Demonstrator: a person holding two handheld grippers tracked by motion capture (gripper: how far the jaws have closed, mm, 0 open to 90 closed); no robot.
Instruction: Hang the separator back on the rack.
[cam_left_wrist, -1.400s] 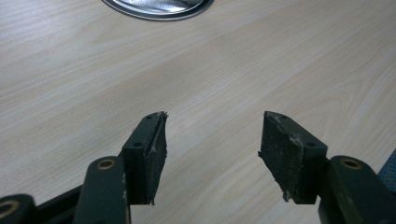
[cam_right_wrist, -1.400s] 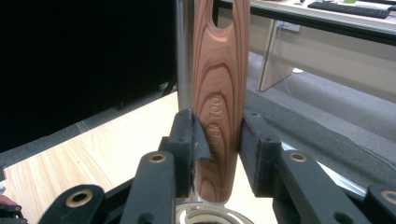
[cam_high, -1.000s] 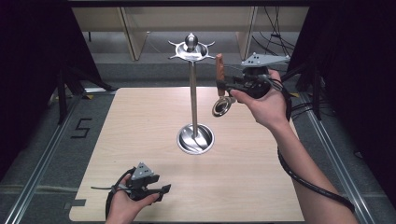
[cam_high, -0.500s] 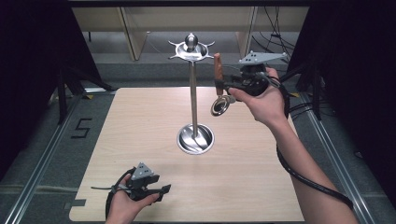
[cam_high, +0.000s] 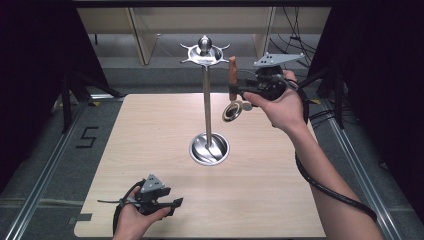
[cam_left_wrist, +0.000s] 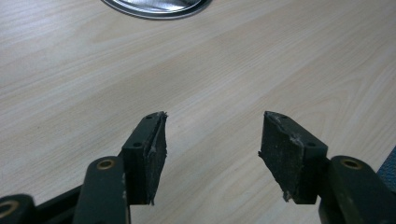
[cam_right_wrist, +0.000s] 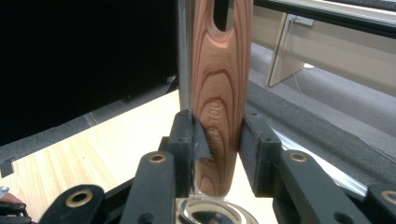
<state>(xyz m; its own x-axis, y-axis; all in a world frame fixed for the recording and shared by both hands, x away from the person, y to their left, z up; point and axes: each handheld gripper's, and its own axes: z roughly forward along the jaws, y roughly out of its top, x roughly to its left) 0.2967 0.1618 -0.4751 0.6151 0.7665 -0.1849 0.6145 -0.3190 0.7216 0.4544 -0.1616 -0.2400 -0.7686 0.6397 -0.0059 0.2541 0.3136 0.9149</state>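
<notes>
High view: right claw (cam_high: 239, 93) clenches a wooden-handled utensil (cam_high: 232, 77) upright beside the hanging stand (cam_high: 205, 55) — likely for hooking; left claw (cam_high: 175, 203) rests released on the table (cam_high: 265, 200).

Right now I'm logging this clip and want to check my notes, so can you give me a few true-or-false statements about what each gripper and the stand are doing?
1. The right gripper is shut on a wooden-handled utensil. True.
2. The utensil already hangs from the stand's top hooks. False: it is held upright in the air beside the stand, right of the pole.
3. The left gripper is open with nothing between its pads. True.
4. The left gripper is raised near the top of the stand. False: it sits low at the near edge of the table.
5. The stand's round base lies off the table. False: it stands near the table's middle.
</notes>
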